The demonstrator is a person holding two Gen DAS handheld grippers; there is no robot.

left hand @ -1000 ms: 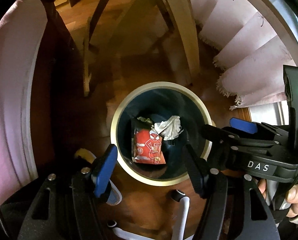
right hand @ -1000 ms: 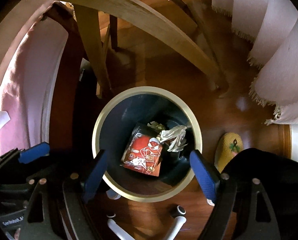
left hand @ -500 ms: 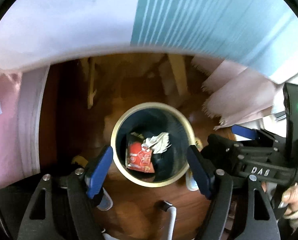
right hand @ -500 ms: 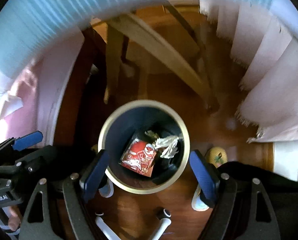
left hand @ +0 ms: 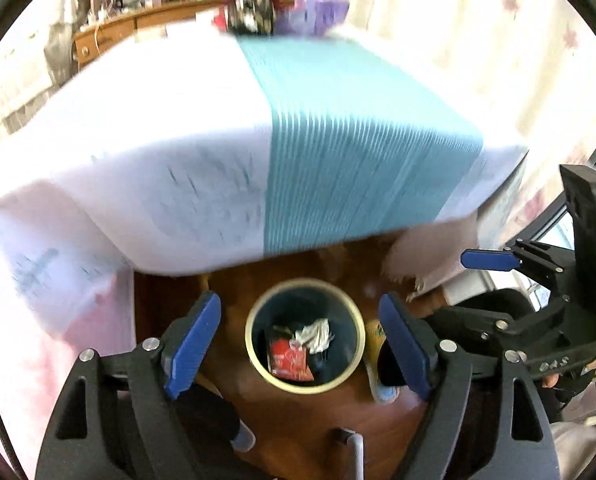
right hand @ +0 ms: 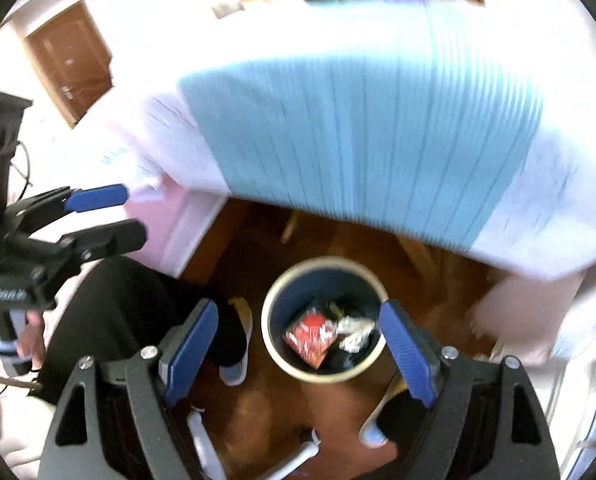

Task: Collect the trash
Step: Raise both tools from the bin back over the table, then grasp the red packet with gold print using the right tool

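Both tongs (left hand: 299, 344) (right hand: 301, 344) empty above bin (left hand: 258, 354), trash (left hand: 292, 358) inside

A dark blue bin (left hand: 258, 316) with a cream rim holds a red packet (left hand: 288, 362) and white crumpled paper (left hand: 315, 332). Above the bin, a white tablecloth (left hand: 158, 152) carries a ribbed turquoise band (left hand: 357, 152). The floor (left hand: 317, 412) is reddish-brown.

A packet (left hand: 289, 362) and seemingly crumpled paper (left hand: 314, 335) lie in the bin (left hand: 258, 312), before the table (left hand: 178, 140).

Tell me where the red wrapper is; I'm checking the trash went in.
In both wrist views the red wrapper lies inside the round bin on the floor, beside crumpled white paper.
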